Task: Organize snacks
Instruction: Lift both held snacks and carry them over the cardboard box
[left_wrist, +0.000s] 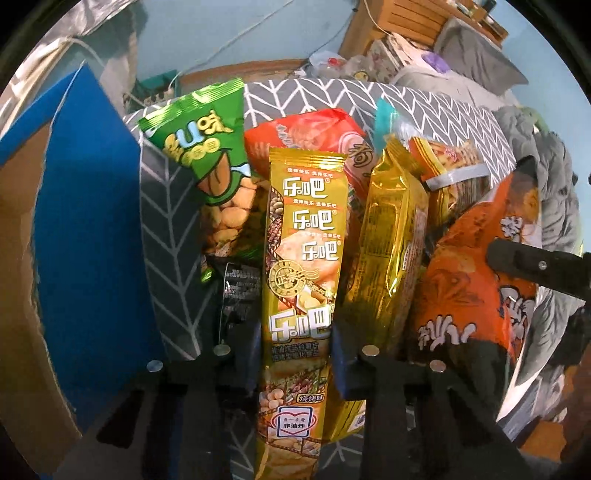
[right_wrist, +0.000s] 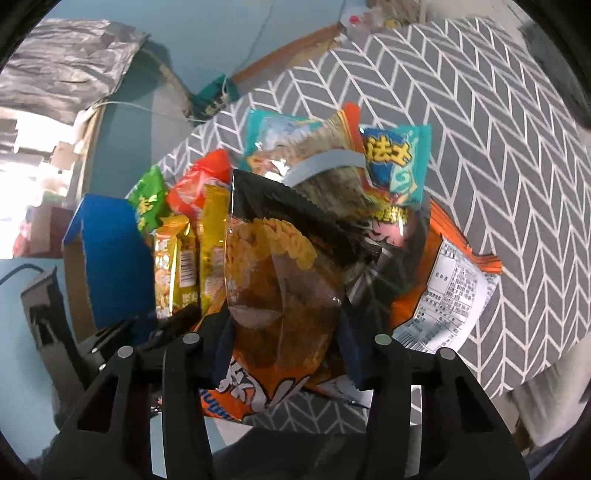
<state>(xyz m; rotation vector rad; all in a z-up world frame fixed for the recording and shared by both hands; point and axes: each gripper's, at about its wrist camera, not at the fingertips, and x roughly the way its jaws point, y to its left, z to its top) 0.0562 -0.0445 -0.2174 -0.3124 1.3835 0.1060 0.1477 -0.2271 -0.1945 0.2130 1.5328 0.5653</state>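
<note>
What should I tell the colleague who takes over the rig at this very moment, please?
Left gripper: shut on the gold packet, held upright.
Right gripper: shut on the black-topped bag.
Things: the other snacks lie piled on the grey cloth: green bag, red bag, teal packet, big orange bag. The blue box stands left of the pile.
Done: two packets gripped; nothing visibly sorted yet.
Left: place both, probably in the box, then the rest.

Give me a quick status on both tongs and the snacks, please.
Left tongs shut on gold chip packet. Right tongs gripping dark noodle bag. Remaining snacks piled tight beside blue box, crowding both.
</note>
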